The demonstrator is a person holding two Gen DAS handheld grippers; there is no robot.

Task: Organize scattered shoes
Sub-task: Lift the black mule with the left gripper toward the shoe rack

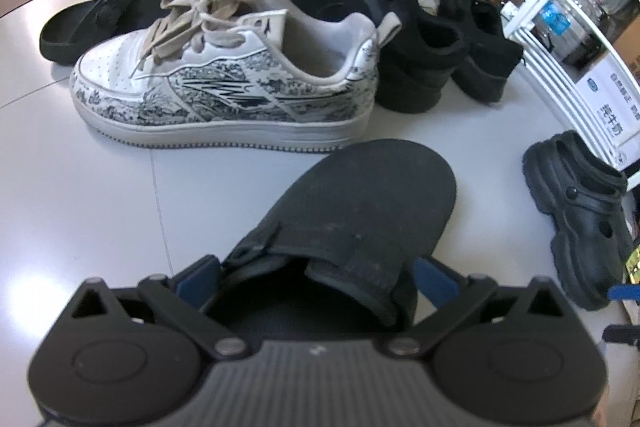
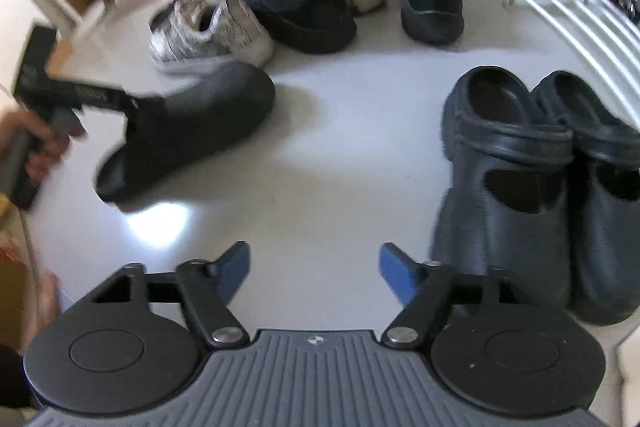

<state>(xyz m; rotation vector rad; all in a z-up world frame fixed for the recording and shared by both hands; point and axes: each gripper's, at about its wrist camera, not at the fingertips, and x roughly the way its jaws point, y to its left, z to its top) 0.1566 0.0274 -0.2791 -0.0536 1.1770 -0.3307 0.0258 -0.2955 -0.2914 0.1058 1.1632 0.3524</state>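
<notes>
My left gripper [image 1: 316, 279] is shut on a black slipper [image 1: 360, 199], holding it at the strap with the toe pointing away. The right wrist view shows the same slipper [image 2: 184, 135] held low over the white floor by the left gripper [image 2: 120, 99], with a hand [image 2: 36, 143] on its handle. My right gripper [image 2: 314, 267] is open and holds nothing. A pair of black clogs [image 2: 508, 163] stands side by side just right of it. A white patterned sneaker [image 1: 224, 83] lies on the floor beyond the held slipper.
Behind the sneaker are a black lace-up sneaker [image 1: 360, 7], another black shoe [image 1: 476, 39] and a second black slipper [image 1: 112, 7]. One black clog [image 1: 580, 219] sits by a white rack [image 1: 580, 39]. The rack [image 2: 580, 7] borders the right side. A brown wall base runs behind.
</notes>
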